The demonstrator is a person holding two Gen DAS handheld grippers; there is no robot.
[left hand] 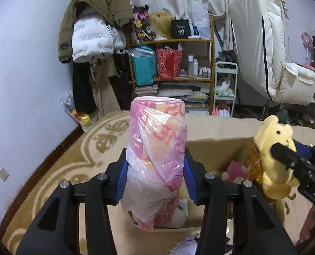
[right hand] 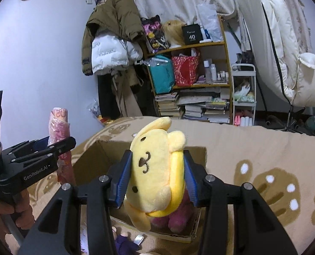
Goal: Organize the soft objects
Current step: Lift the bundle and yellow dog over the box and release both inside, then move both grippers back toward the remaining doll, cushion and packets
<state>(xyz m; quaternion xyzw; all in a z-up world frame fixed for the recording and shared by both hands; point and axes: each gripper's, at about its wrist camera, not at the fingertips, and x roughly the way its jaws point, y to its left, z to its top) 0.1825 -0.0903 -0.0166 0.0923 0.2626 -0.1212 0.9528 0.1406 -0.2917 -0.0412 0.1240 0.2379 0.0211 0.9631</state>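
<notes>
- The left gripper point(left hand: 155, 176) pinches a pink roll wrapped in thin plastic point(left hand: 157, 148), its blue pads pressed into both sides low on the roll, which stands upright.
- The right gripper point(right hand: 156, 180) pinches a yellow plush dog point(right hand: 155, 170) across the head, a pad on each side; the face is turned sideways and the body hangs below the pads.
- No earlier picture is at hand, so whether the right grip is loosening cannot be said; both pads touch the plush.
- Both loads hang above an open cardboard box point(right hand: 89, 159) on the tan patterned blanket point(right hand: 264, 148), the roll over its left side, the dog over its middle. I judge they are carried there to be dropped in, soft things gathered in one place.
- A pink plush toy point(right hand: 178, 212) already lies in the box, just under the dog.
- Near the box's front edge lies something dark purple point(right hand: 125, 244), cut off by the frame and hard to name.
- A hand point(right hand: 19, 208) holds the left gripper's handle; the rest of the person is out of view.
- The box floor is mostly hidden behind the grippers and their loads.
</notes>
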